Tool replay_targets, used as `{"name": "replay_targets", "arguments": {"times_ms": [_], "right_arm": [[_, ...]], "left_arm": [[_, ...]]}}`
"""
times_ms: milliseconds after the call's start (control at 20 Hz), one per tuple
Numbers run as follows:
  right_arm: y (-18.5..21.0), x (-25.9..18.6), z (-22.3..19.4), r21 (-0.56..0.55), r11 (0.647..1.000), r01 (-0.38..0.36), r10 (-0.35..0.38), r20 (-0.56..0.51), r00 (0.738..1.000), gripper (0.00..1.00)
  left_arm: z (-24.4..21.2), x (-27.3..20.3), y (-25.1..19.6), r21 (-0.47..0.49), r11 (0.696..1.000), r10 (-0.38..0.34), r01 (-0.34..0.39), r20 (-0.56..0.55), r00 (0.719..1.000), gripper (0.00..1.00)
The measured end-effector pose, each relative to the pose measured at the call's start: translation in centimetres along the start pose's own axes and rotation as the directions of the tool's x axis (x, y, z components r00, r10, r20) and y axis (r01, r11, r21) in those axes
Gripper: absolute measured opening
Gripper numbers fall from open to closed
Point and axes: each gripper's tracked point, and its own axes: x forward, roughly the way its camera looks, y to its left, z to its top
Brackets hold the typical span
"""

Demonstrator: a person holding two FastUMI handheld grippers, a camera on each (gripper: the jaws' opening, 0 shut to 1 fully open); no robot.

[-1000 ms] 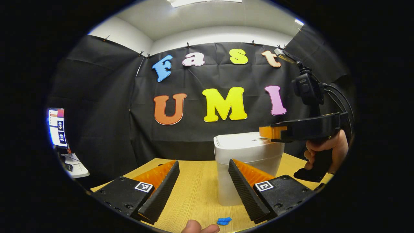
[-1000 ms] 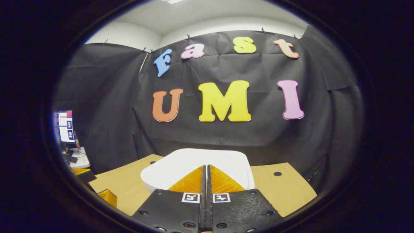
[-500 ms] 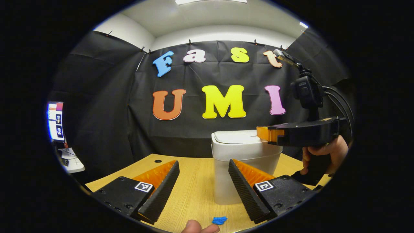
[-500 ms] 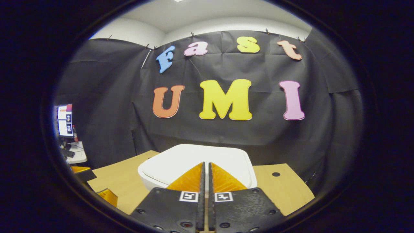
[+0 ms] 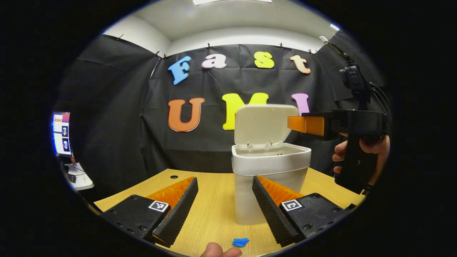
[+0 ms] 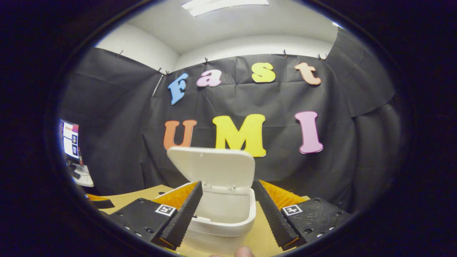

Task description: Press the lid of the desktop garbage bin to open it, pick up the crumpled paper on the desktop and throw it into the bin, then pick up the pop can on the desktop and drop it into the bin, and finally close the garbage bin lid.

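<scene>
**Lid up, both grippers open and empty**

Since half a second ago the lid has swung from flat on the bin to standing upright on its rear hinge, and my right gripper has gone from fingers pressed together to fingers spread wide. That gripper has also risen: in the left gripper view it now hangs at about 2 o'clock, level with the raised lid, just beside its right edge, with the hand wrapped round its grip below.

From the right gripper view I look down into the open bin, which sits between my two spread fingers at 6 o'clock; nothing is held between them. The lid stands tilted back above the mouth, toward 12 o'clock.

My left gripper is wide open too, with nothing in its grasp, low over the table. The bin stands on the table just past its right finger, at roughly 5 o'clock of centre. A small blue scrap lies on the wood at 6 o'clock (I cannot tell what it is), next to a fingertip at the very bottom edge.

A monitor glows at 9 o'clock, beyond the table.
</scene>
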Motion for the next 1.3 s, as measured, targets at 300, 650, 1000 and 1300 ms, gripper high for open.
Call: {"name": "replay_targets", "arguments": {"times_ms": [300,650,1000,1300], "right_arm": [[-2.0,-3.4,-1.5,0.006,1.000,0.005,-0.004,-0.011,1.000,0.93],[-3.6,-8.1,-3.2,-0.026,1.000,0.011,-0.011,0.015,1.000,0.93],[-5.4,-11.1,-8.0,-0.053,0.998,0.038,-0.040,-0.030,0.999,0.94],[-7.1,-12.1,-11.8,-0.071,0.995,0.075,-0.080,-0.083,0.993,0.95]], "left_arm": [[-3.5,-0.1,-0.7,-0.009,1.000,-0.020,0.019,-0.070,0.997,0.98],[-8.1,-0.5,-2.5,-0.023,0.998,-0.060,0.057,-0.164,0.985,0.98],[-16.3,-2.4,-4.2,-0.036,0.996,-0.088,0.080,-0.341,0.936,0.99],[-20.8,-3.4,-4.5,-0.047,0.995,-0.096,0.083,-0.430,0.898,0.99]]}}
